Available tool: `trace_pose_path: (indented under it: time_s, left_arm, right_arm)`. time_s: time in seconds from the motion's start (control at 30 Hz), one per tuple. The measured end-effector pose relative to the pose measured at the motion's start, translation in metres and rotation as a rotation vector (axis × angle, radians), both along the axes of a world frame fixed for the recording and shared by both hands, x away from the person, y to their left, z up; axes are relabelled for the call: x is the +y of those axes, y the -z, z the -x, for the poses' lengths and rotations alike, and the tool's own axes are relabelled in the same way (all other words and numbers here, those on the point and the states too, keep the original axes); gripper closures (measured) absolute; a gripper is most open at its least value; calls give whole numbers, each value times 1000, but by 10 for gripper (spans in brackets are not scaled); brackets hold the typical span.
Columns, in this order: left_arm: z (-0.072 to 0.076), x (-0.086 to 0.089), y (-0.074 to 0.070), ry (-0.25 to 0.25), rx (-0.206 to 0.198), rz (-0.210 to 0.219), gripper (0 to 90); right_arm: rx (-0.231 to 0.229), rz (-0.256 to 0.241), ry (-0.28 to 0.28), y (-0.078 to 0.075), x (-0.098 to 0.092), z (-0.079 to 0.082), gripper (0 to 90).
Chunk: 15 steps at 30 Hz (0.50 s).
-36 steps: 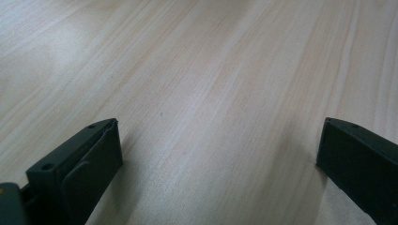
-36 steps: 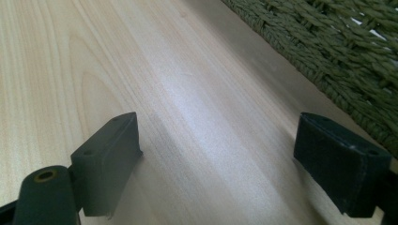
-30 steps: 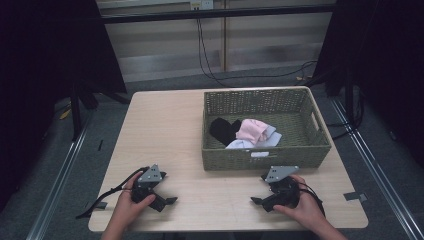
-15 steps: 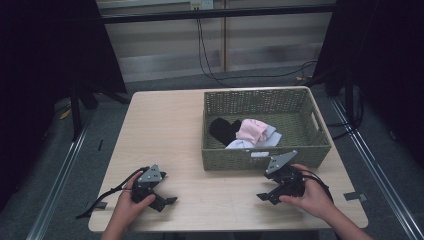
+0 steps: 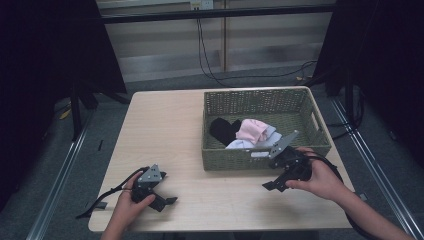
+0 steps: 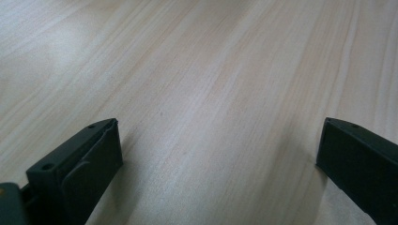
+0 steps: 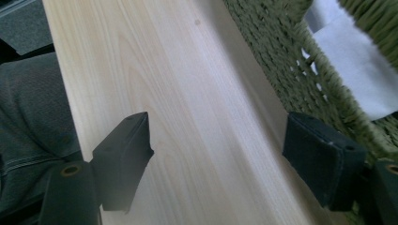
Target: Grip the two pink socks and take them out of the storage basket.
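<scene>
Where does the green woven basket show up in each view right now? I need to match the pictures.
High view: the green woven basket sits on the right half of the table, the right gripper just in front of its near wall.
Left gripper view: not in it; open jaws over bare tabletop.
Right gripper view: its woven wall runs down the upper right, beside the right-hand jaw.
Shared landmark: the pale wood tabletop.

baskets: 1 (image 5: 260, 159) | tables: 1 (image 5: 160, 130) | grippers: 2 (image 5: 167, 201) (image 5: 267, 186)
</scene>
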State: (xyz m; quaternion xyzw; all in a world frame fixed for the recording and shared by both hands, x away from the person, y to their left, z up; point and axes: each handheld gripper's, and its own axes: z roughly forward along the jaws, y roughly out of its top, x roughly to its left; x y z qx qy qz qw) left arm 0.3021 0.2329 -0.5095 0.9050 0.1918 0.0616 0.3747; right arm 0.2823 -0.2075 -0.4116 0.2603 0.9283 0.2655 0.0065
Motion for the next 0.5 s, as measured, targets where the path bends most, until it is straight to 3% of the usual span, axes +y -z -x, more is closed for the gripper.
trace_pose_path:
  time_s: [0.2,0.5]
  left_arm:
    - [0,0,0,0,0,0,0]
    - [0,0,0,0,0,-1,0]
  right_arm:
    - [0,18,-8,-16,-1,-6,238]
    - [25,-14,-5,-46,-2,-20,262]
